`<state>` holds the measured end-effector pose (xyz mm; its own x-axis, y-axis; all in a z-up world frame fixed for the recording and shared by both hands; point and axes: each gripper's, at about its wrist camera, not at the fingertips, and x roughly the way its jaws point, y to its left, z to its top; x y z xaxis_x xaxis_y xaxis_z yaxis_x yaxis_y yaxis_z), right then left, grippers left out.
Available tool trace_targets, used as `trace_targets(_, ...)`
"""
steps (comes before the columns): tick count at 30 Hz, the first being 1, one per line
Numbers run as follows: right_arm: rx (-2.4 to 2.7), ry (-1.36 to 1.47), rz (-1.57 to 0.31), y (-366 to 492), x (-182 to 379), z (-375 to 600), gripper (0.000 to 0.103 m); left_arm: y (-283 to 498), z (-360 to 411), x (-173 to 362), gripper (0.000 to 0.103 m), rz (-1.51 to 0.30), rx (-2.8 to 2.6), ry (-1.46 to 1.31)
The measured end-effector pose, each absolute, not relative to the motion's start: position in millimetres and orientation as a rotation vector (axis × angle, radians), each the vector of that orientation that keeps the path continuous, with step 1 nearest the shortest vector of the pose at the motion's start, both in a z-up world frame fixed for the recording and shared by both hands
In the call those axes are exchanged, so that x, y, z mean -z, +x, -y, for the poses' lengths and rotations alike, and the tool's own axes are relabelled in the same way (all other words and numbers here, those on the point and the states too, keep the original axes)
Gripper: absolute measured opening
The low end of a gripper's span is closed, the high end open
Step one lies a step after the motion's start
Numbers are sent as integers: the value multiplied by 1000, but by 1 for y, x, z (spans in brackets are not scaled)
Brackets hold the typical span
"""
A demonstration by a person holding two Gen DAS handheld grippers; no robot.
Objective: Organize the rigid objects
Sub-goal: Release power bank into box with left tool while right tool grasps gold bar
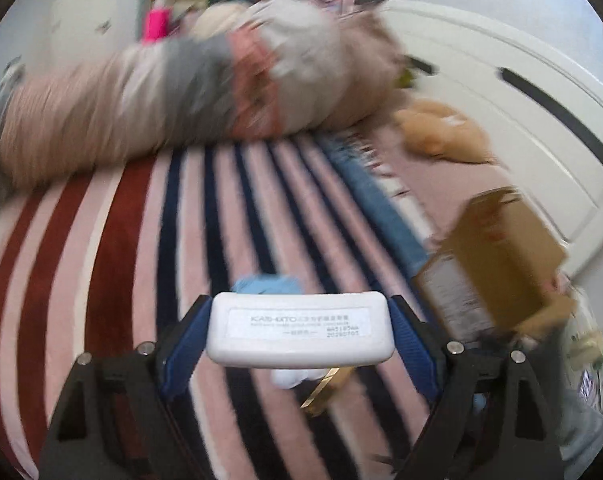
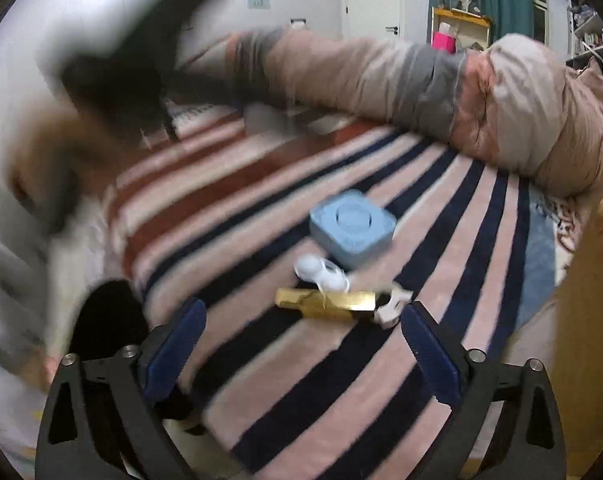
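Note:
My left gripper (image 1: 299,330) is shut on a white rectangular case (image 1: 299,328) with a printed label, held above the striped bedspread (image 1: 121,240). Under it lie a light blue box (image 1: 267,283), a small white object (image 1: 291,378) and a gold bar-shaped object (image 1: 325,390). In the right wrist view my right gripper (image 2: 301,320) is open and empty, just short of the gold bar (image 2: 329,304). The white objects (image 2: 321,272) and the light blue square box (image 2: 351,230) lie beyond it. The left gripper and hand appear as a dark blur (image 2: 113,64) at upper left.
A rolled quilt (image 2: 481,92) lies across the far side of the bed. An open cardboard box (image 1: 497,256) stands at the right bed edge, also at the right edge of the right wrist view (image 2: 593,300). A tan plush toy (image 1: 441,132) lies near white cabinet doors (image 1: 521,100).

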<state>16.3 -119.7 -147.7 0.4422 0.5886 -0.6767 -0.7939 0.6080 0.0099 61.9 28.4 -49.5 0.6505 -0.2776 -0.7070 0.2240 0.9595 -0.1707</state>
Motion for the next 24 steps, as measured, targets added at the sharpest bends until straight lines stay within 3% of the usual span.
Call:
trace_targets(4,-799,-414,-680,27,194,95,99,59,36,-3,84,-766,449,45)
trace_targets(9,-736,-396,-683,34,212,77,99,68,125,-25,84,-777,627,149)
trace_targets(13,-662,-408,-683,38,216,69,97,84,193,-7,84,-856,699,253)
trace_targets(14,-656,-409,-681,38,215,69,88,89,208,0,84,-881,713,274)
trace_targets(22,-682,-350,-692,41,211,77,88,102,271,46,85,-1011,743,434)
trace_targets(24,-699,-337,-696,41,208,81,88,99,267,44,89,-982,733,439)
